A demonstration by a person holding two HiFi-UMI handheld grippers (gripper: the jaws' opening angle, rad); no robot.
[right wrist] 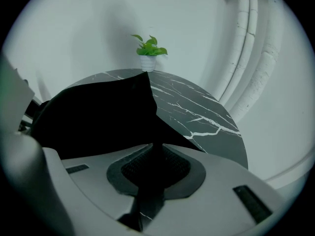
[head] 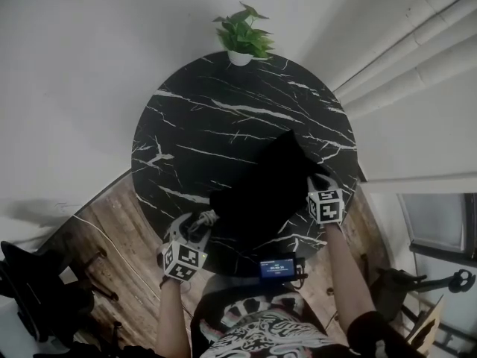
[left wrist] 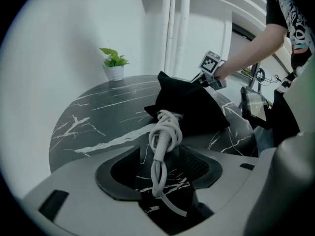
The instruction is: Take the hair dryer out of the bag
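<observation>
Black marble table (head: 223, 125) holds a black bag (head: 268, 192). The right gripper (right wrist: 152, 167) is clamped on the bag's fabric. At the bag's edge, the left gripper (left wrist: 160, 167) stands apart around a coiled white cord (left wrist: 165, 132), seemingly without pressing on it.

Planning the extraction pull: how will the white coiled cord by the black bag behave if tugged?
Likely floppy: the cord droops in loose loops inside the open left gripper. A tug would probably unwind the coil before anything in the bag moves. The bag looks like soft cloth, so it may drag along unless the right gripper, shut on its fabric, holds.
</observation>
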